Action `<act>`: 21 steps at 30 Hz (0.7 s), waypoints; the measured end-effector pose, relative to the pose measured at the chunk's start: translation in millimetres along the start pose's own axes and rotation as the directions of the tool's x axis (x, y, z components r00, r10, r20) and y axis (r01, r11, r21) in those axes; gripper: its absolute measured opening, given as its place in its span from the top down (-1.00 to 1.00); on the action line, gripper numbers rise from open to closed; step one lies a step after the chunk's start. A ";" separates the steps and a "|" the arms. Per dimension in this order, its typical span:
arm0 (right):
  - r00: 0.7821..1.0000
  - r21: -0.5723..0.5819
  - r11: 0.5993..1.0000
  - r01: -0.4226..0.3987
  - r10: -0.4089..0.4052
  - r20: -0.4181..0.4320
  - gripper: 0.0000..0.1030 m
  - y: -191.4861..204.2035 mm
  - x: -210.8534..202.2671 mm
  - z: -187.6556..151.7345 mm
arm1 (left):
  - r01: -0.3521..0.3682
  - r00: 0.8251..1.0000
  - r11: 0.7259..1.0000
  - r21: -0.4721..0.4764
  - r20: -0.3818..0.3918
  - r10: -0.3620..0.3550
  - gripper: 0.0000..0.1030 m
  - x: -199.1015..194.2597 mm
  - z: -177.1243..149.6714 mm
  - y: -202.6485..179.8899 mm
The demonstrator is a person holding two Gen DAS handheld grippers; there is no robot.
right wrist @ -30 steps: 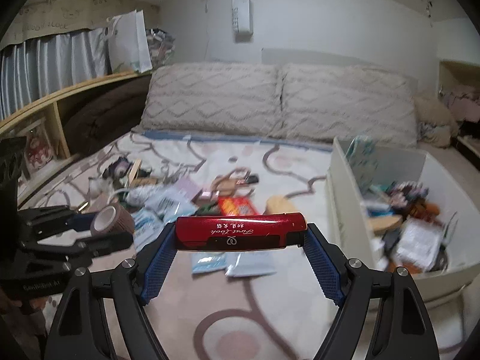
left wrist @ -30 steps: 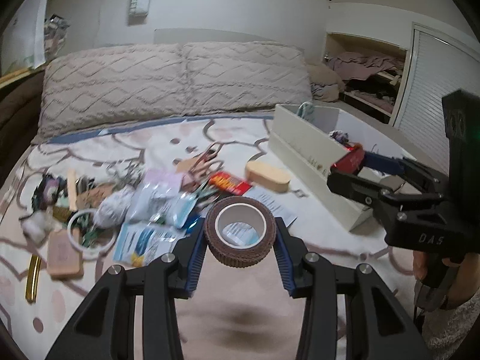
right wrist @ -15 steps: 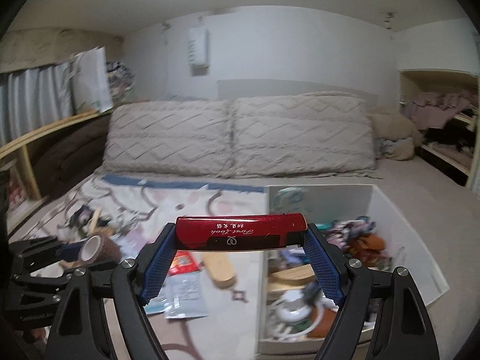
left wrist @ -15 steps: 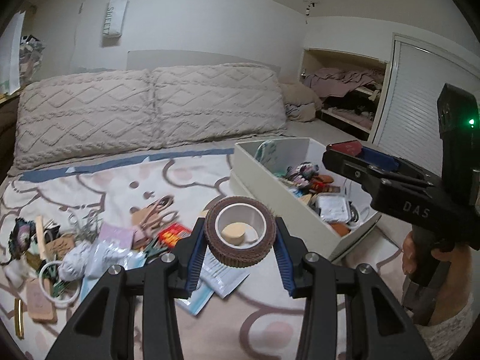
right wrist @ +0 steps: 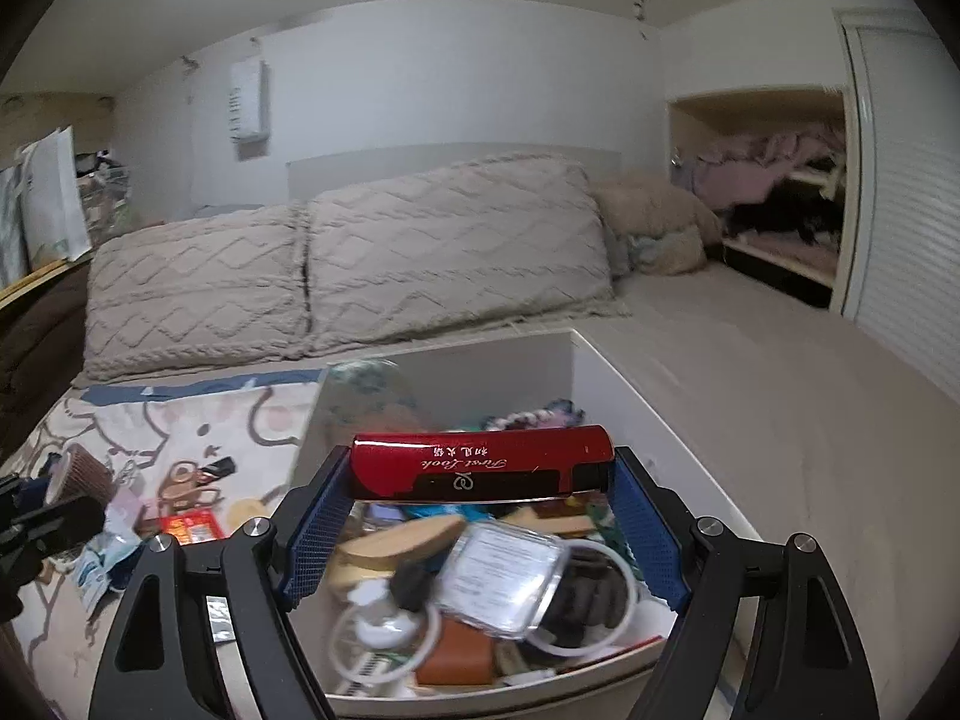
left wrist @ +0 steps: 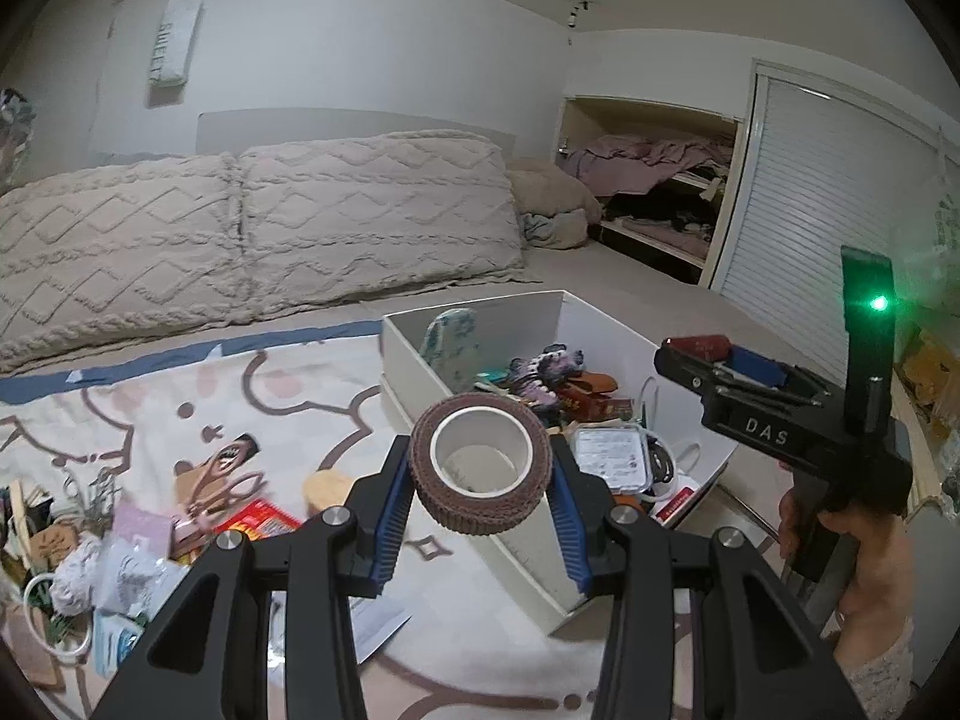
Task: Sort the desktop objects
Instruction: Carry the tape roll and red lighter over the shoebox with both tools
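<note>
A brown roll of tape (left wrist: 480, 463) is gripped by its sides between the blue pads of the left gripper (left wrist: 480, 498), the jaws closed partway onto it, and is held above the near left wall of a white box (left wrist: 420, 354) set on a patterned bedspread (left wrist: 150, 414). A glossy red case (right wrist: 480, 462) is clamped lengthwise between the widely spread pads of the right gripper (right wrist: 480, 516), directly over the box's interior; the words "First Look" are seen upside down on it in gold script, beside a line of Chinese characters too small to be read. The letters "DAS" are printed in white on the right gripper's body, seen from the left camera, where a green light is lit on its upright mount and the person's hand (left wrist: 864, 570) is wrapped around the handle. Two knitted beige pillows (right wrist: 336, 270) are propped against the headboard. Inside the box, a clear-lidded square tin (right wrist: 504, 576), a white cable loop (right wrist: 594, 600) and a wooden piece (right wrist: 408, 540) can be picked out among many blurred items whose number cannot be told. On the bedspread, one pair of rose-gold scissors (left wrist: 219, 483) and one red packet (left wrist: 258, 525) are seen amid a pile cut off at the left edge. A wall plaque (left wrist: 174, 42) bears lettering too distorted to be read.
</note>
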State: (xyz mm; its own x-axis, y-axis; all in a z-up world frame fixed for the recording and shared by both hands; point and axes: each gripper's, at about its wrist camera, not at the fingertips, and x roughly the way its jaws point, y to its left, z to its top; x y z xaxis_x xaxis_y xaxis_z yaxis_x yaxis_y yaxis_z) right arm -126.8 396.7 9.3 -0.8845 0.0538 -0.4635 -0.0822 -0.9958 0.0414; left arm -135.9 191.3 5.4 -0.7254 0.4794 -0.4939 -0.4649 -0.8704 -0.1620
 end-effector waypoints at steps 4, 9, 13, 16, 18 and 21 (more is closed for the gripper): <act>0.999 0.014 0.999 0.032 -0.031 -0.031 -0.62 -14.5 9.1 -5.6 | 0.023 1.000 1.000 0.004 -0.010 -0.022 0.18 14.6 5.8 -9.0; 0.997 0.026 0.998 0.065 -0.063 -0.052 -0.62 -28.3 14.0 -8.4 | 0.053 0.998 0.999 -0.003 -0.031 -0.053 0.18 35.3 17.3 -20.1; 0.994 0.030 0.995 0.094 -0.091 -0.068 -0.62 -37.1 16.9 -9.8 | 0.062 0.997 0.998 0.004 -0.054 -0.062 0.18 52.2 27.5 -30.4; 0.993 0.033 0.995 0.099 -0.097 -0.074 -0.62 -43.5 16.2 -10.8 | 0.064 0.995 0.998 0.007 -0.082 -0.063 0.18 65.8 33.7 -37.1; 0.992 0.035 0.994 0.102 -0.099 -0.076 -0.62 -46.2 14.4 -11.6 | 0.064 0.992 0.998 0.004 -0.108 -0.063 0.18 75.8 35.9 -40.3; 0.991 0.036 0.993 0.109 -0.105 -0.081 -0.62 -50.7 13.6 -12.9 | 0.057 0.986 0.998 0.010 -0.157 -0.055 0.18 91.1 35.8 -45.2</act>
State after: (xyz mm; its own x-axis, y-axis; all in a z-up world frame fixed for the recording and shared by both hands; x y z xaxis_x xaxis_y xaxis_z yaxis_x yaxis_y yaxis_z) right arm -128.7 446.9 -10.5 -0.8305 0.1522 -0.5358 -0.1943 -0.9807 0.0226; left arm -199.2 278.4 -1.7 -0.6101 0.5026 -0.6125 -0.5106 -0.8405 -0.1811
